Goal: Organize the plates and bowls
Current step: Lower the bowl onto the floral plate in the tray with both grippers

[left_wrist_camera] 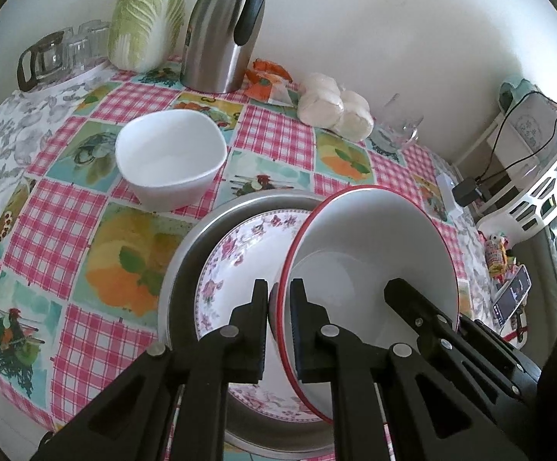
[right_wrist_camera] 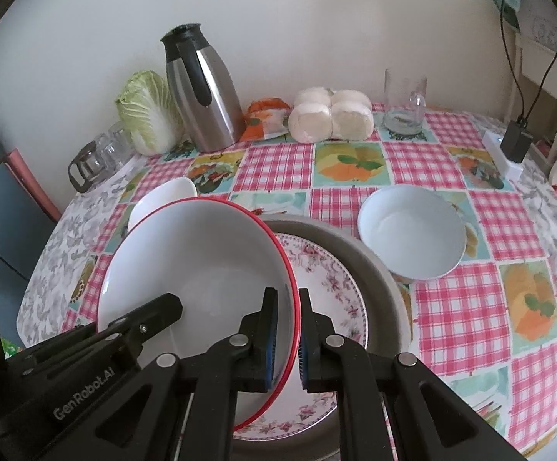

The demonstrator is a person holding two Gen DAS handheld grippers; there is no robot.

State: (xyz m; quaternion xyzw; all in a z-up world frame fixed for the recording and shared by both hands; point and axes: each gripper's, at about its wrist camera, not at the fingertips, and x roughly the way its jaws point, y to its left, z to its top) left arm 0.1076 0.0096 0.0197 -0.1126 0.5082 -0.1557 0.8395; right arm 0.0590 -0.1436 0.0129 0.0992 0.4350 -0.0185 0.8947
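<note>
A white bowl with a red rim [left_wrist_camera: 374, 246] [right_wrist_camera: 201, 269] hangs tilted between both grippers. My left gripper [left_wrist_camera: 279, 288] is shut on its left rim, my right gripper [right_wrist_camera: 288, 296] on the opposite rim. Beneath it a floral plate [left_wrist_camera: 236, 253] [right_wrist_camera: 328, 280] lies inside a grey metal pan [left_wrist_camera: 184, 257] [right_wrist_camera: 382, 272]. A squarish white bowl [left_wrist_camera: 170, 157] [right_wrist_camera: 163, 196] stands on the table beyond the pan to the left. To the pan's right in the right wrist view sits a round white bowl [right_wrist_camera: 413, 230].
Along the wall stand a steel thermos jug [left_wrist_camera: 224, 30] [right_wrist_camera: 201, 92], a cabbage [left_wrist_camera: 147, 19], glassware [left_wrist_camera: 44, 57], a bag of white buns [right_wrist_camera: 332, 115] and a glass mug [right_wrist_camera: 405, 103]. A charger on a white block [right_wrist_camera: 512, 142] sits at the table's right edge.
</note>
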